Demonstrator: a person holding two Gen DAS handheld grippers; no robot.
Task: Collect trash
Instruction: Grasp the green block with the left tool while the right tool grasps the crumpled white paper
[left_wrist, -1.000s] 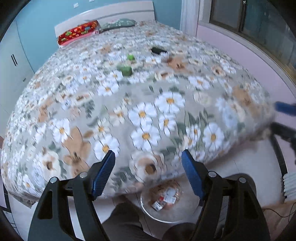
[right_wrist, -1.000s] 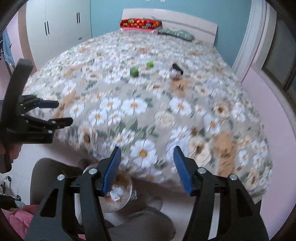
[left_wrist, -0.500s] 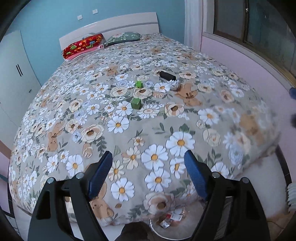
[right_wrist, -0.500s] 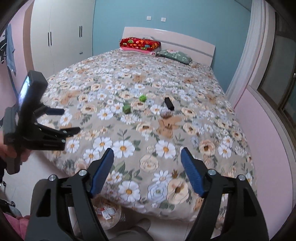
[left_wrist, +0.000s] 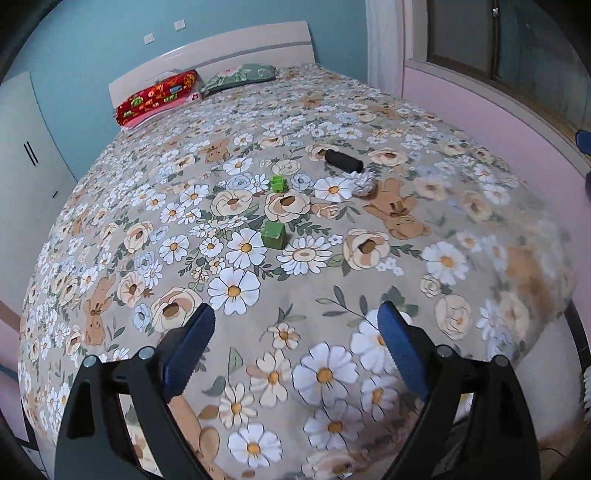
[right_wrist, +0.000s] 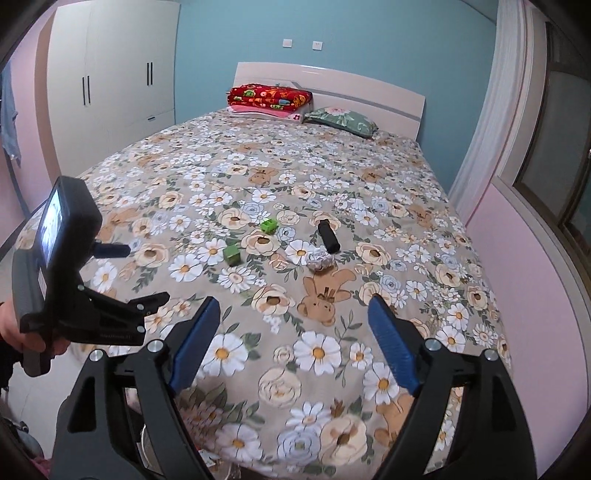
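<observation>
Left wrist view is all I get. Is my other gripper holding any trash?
Observer: No. The right gripper is opening, with nothing between its blue pads.
Operator: Who holds my left one?
Observer: A hand grips the handle of the left gripper, which is opening too and is empty.
Operator: Is anything on its back?
Observer: Yes, a small lit screen.

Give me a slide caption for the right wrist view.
Empty right gripper, jaws opening, faces floral bed with crumpled paper.
</observation>
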